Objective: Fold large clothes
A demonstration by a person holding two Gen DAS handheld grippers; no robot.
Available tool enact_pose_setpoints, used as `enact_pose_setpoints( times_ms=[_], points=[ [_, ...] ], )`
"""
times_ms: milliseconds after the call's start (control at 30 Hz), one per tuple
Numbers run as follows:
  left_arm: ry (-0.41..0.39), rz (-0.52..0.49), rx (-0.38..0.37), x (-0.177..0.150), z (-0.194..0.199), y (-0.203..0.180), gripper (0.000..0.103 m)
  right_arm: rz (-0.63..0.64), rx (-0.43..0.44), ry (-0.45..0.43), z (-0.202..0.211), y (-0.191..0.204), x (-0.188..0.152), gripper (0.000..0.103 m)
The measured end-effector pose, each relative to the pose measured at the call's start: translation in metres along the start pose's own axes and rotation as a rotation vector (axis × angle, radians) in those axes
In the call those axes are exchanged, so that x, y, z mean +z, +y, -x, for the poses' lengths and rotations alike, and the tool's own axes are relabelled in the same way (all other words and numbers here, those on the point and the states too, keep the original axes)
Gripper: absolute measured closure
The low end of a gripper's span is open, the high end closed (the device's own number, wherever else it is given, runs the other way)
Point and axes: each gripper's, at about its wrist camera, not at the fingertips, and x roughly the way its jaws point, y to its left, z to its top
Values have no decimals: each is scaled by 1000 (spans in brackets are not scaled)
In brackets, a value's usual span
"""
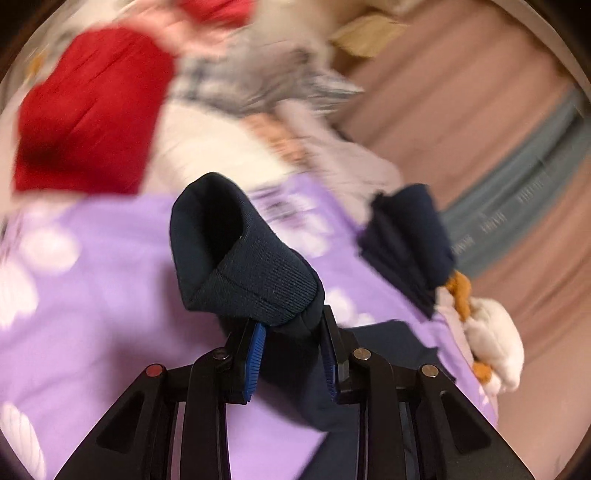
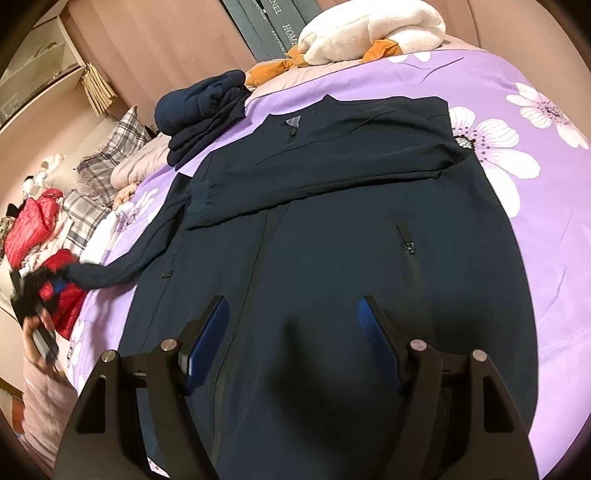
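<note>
A dark navy jacket (image 2: pixel 332 236) lies spread front-up on the purple flowered bedspread (image 2: pixel 517 110). One sleeve is folded across its chest. The other sleeve (image 2: pixel 122 267) stretches out to the left. My left gripper (image 1: pixel 291 354) is shut on that sleeve's ribbed cuff (image 1: pixel 236 251) and holds it above the bedspread (image 1: pixel 92 295); it also shows small at the left of the right wrist view (image 2: pixel 40 291). My right gripper (image 2: pixel 295 332) is open and empty, just above the jacket's lower body.
A stack of folded navy clothes (image 2: pixel 203 110) sits beyond the jacket's collar. A white and orange plush toy (image 2: pixel 369 33) lies at the bed's far end. Red garments (image 2: pixel 37 225) and plaid pillows (image 2: pixel 110 147) pile up at the left. Pink wall behind.
</note>
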Motion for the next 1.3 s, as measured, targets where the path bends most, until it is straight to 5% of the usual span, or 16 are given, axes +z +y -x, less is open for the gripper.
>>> enact_pose_setpoints(
  times_ms=[133, 300, 433, 600, 667, 800, 900, 1033, 1133, 1300],
  points=[
    [-5, -174, -92, 11, 2, -90, 77, -17, 23, 2, 0, -5, -3, 31],
    [69, -469, -228, -24, -8, -232, 77, -63, 42, -23, 5, -22, -2, 31],
    [141, -695, -318, -96, -25, -331, 77, -103, 30, -46, 13, -42, -3, 31],
    [288, -959, -329, -210, -69, -399, 77, -164, -15, -63, 23, -73, -7, 30],
    [351, -1018, -290, -251, -92, -405, 74, -187, -43, -71, 28, -86, -9, 29],
    [457, -1082, -233, -321, -125, -408, 27, -216, -81, -77, 35, -103, -12, 29],
    [537, -1070, -262, -340, -131, -404, 27, -235, -96, -72, 36, -111, -14, 29],
    [593, -961, -314, -320, -124, -381, 26, -243, -86, -66, 33, -114, -10, 29],
    [593, -820, -338, -274, -117, -344, 25, -249, -25, -66, 28, -110, 4, 29],
    [505, -605, -232, -193, -120, -257, 23, -274, 76, -45, 4, -104, 43, 29]
  ],
)
